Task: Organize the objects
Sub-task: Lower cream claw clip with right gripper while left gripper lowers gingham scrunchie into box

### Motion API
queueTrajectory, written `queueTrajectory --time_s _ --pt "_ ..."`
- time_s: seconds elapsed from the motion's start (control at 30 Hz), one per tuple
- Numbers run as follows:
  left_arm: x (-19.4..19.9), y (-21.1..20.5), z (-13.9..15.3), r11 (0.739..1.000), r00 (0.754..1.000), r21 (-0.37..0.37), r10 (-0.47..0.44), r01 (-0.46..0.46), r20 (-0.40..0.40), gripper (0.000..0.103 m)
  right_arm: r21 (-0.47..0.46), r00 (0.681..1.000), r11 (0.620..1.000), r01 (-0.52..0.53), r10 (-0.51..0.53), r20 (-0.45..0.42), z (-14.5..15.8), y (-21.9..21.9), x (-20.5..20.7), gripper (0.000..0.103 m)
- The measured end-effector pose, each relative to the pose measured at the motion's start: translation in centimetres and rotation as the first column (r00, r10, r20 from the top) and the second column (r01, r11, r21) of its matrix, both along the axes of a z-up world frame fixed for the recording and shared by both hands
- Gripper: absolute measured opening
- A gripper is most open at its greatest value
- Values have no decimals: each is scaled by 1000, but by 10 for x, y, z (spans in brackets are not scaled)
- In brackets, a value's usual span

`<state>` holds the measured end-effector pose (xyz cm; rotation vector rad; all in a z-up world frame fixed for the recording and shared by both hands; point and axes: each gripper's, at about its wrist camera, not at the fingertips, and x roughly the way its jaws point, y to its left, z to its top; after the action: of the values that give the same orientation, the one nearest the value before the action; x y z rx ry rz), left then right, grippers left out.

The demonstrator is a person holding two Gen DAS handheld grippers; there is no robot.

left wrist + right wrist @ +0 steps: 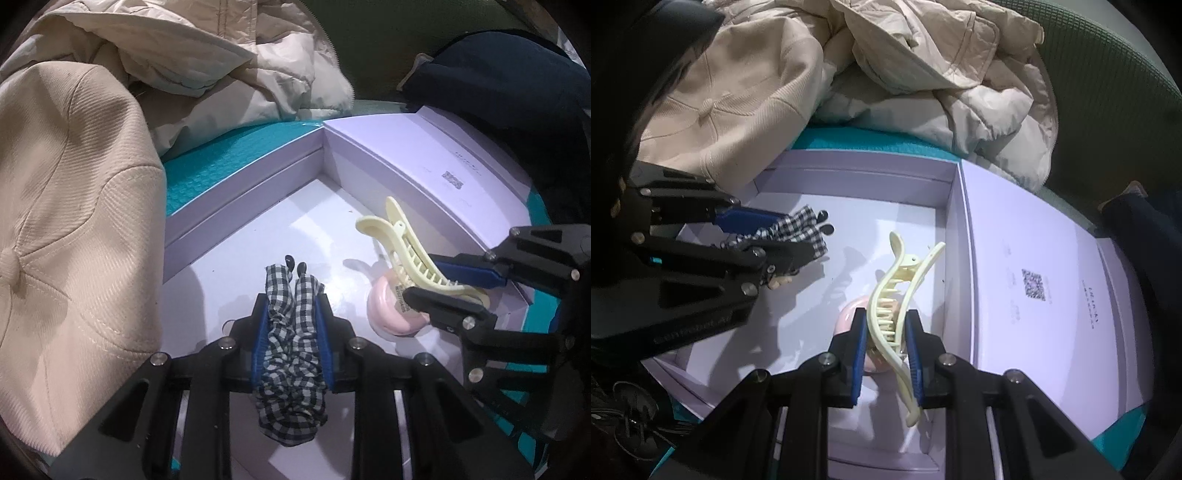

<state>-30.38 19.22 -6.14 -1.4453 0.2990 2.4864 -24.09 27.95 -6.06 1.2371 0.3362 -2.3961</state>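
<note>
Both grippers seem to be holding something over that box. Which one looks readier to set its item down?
Probably the right gripper: its hair clip hangs low, just above the pink thing on the box floor. The left holds its checked headband higher.

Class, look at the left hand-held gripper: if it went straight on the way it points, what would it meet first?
Probably the white floor of the lavender box, then its far wall. The left hand-held gripper holds a checked hair tie; depth is unclear.

Both grippers, left gripper (291, 325) and right gripper (886, 350), show black angular linkages, silver screws and blue finger pads (860, 354).
</note>
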Motion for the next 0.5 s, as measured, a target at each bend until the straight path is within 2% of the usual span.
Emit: queueTrajectory --time_s 0.23,0.33,0.37,0.5 --pt "-1 -5 -2 1000 1000 -5 22 -21 20 27 23 1000 999 31 -31 1 -1 -1 -2 20" --pt "2 -8 0 1000 1000 -11 27 -27 16 30 28 999 999 34 -34 3 0 -2 -1 31" --pt "2 -8 0 999 999 -15 31 -30 14 34 29 999 999 33 -33 5 1 -2 0 34" --pt "5 -13 5 999 999 -12 47 -47 7 41 28 999 999 38 -38 0 6 -3 2 34"
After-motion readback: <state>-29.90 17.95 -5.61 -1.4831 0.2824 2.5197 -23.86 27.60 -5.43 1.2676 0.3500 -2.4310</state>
